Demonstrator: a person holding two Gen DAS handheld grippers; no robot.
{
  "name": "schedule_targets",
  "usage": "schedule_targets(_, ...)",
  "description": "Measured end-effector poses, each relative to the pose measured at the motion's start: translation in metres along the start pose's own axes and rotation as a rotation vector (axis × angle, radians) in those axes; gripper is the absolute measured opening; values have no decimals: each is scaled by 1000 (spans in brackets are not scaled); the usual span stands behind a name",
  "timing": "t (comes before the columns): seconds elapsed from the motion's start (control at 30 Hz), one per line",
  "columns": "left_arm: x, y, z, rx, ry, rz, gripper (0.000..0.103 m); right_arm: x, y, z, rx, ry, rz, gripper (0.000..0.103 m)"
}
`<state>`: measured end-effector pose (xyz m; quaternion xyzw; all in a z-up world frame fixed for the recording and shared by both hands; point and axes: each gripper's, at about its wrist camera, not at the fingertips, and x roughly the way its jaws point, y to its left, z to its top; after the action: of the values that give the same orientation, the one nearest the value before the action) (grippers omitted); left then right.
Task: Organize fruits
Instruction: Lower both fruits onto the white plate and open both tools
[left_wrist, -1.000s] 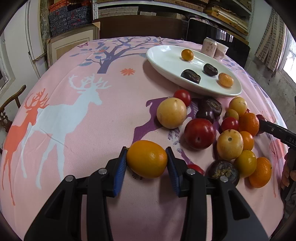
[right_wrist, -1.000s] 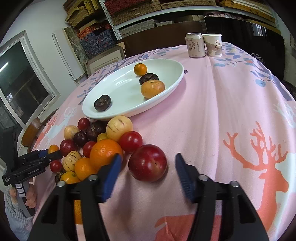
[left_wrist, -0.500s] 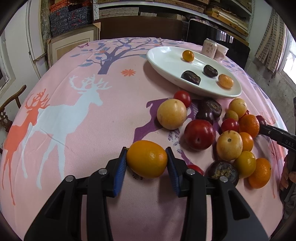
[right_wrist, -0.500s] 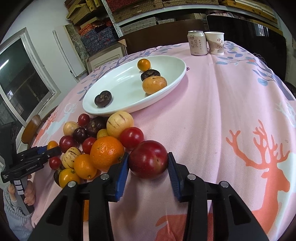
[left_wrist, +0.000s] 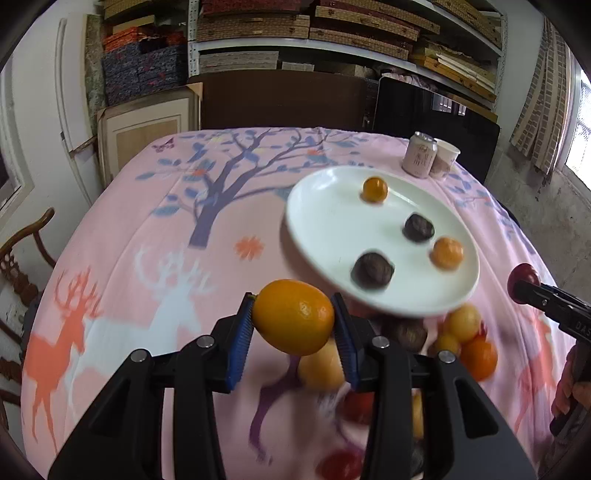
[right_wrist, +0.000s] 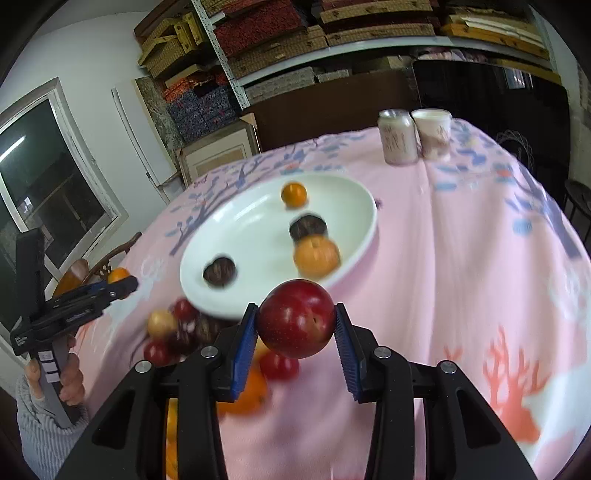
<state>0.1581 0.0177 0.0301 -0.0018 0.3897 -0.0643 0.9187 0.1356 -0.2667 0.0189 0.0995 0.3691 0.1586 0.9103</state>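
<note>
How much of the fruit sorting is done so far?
Early days. Four fruits already sit on the white plate: two orange, two dark. In hand: the left gripper holds an orange fruit, and the right gripper a red plum, both raised above the cloth. Left: the pile of fruit beside the plate.

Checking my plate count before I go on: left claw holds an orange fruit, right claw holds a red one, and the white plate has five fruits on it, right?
Not quite: the white plate holds four fruits, two orange and two dark, as the left wrist view shows. The rest stands: left claw grips the orange fruit, right claw the red fruit.
</note>
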Motion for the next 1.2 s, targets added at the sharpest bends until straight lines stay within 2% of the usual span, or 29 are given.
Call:
schedule_targets(0.17, 48, -17, 42, -1, 25, 10, 40, 39, 27, 32, -69, 33, 20, 42)
schedule_targets(0.37, 94, -28, 57, 7, 77, -18, 40, 73, 44, 28, -135, 62, 11, 42)
schedule_targets(0.4, 97, -28, 57, 1, 82, -29, 41, 73, 41, 29, -124, 39, 11, 49)
schedule_targets(0.43, 100, -28, 57, -5, 85, -34, 41, 72, 40, 28, -115, 26, 11, 63)
schedule_targets(0.5, 102, -28, 57, -1, 85, -48, 47, 68, 38, 30, -112, 7, 3, 68)
schedule_targets(0.6, 95, -28, 56, -4, 65, -57, 58, 60, 34, 30, -98, -16, 3, 69)
schedule_targets(0.63, 91, -27, 56, -10, 54, -51, 65, 56, 31, 30, -83, -23, 8, 72)
schedule_targets(0.67, 86, -27, 56, -14, 42, -49, 67, 55, 29, 29, -70, -28, 8, 74)
schedule_targets(0.73, 77, -26, 54, -13, 28, -50, 68, 50, 21, 28, -35, -44, 10, 78)
schedule_targets(0.87, 53, -17, 42, -26, 2, -35, 71, 41, 0, 30, 43, -69, 10, 79)
schedule_targets(0.97, 32, -3, 22, -52, -21, -1, 82, 35, -18, 24, 118, -76, 21, 81)
schedule_targets(1.1, 14, 18, -15, -83, 9, 45, 84, 26, -36, 7, 229, -70, 49, 86)
schedule_targets(1.2, 5, 29, -34, -127, 23, 25, 84, 16, -43, -10, 293, -80, 68, 90)
